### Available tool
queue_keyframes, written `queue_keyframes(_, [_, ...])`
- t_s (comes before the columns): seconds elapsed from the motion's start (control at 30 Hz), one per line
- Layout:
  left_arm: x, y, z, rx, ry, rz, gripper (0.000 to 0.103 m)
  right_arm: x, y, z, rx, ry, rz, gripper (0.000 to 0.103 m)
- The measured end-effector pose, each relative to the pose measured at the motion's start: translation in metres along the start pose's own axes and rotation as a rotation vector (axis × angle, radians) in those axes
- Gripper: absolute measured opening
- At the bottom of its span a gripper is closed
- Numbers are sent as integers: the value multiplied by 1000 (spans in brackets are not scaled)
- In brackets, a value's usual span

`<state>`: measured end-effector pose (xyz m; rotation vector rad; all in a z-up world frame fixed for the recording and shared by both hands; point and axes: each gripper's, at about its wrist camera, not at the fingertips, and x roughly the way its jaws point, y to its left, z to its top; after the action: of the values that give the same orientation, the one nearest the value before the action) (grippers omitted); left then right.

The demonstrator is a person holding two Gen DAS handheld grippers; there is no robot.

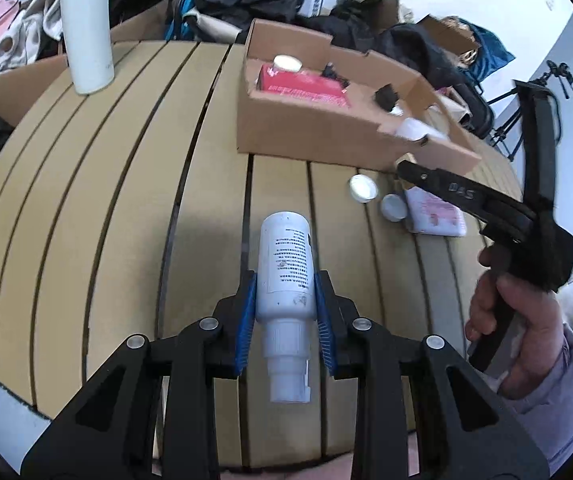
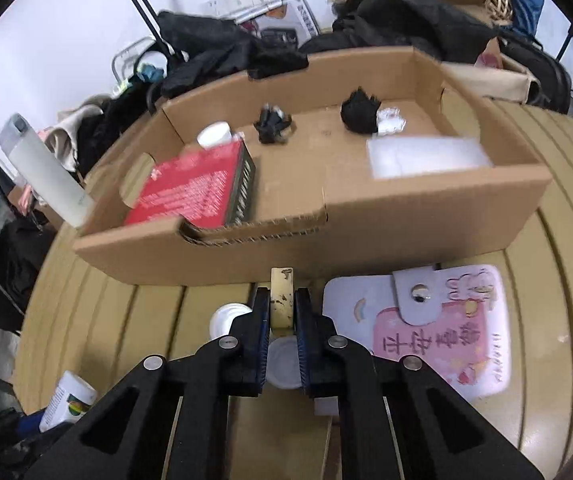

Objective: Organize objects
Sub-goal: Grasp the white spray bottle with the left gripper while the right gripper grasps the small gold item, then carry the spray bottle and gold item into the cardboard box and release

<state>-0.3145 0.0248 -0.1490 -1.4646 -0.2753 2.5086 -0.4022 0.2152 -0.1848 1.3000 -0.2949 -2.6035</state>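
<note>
While left gripper point(image 1: 284, 312) clamps white bottle point(image 1: 284, 264), right gripper point(image 2: 282, 320) angled down, clamped on yellowish strip point(image 2: 281, 300).

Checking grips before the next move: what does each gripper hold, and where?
Left gripper clamps the white bottle low on its body, near the neck. Right gripper pinches the small yellowish piece across its middle.

White bottle point(image 1: 284, 264) bearing black print; red box point(image 2: 194, 190) lying in brown carton point(image 2: 366, 240); pink-patterned pouch point(image 2: 446, 328); tan slatted table point(image 1: 106, 200).
</note>
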Motion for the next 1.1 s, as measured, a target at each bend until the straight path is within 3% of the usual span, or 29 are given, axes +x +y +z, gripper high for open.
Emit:
queue_keyframes(0.13, [-33, -6, -8, 19, -33, -3, 24, -59, 10, -11, -9, -72, 20, 13])
queue_keyframes(0.27, [-73, -11, -23, 44, -76, -6, 24, -135, 27, -43, -75, -163, -33, 13])
queue_keyframes(0.43, [-119, -12, -41, 64, -139, 7, 24, -195, 28, -86, -105, -162, -26, 13])
queue_keyframes(0.6, [-134, -24, -50, 88, -153, -2, 24, -225, 24, -118, -114, -148, -12, 13])
queue_keyframes(0.77, [-136, -35, -52, 99, -155, -40, 24, -235, 14, -121, -93, -160, 1, 13])
queue_keyframes(0.9, [-119, -42, -17, 80, -115, -140, 24, -234, 7, -108, -78, -171, 34, 13])
queue_keyframes(1.1, [-65, -69, 84, 103, -112, -142, 24, -206, -13, -28, -87, -202, 49, 13])
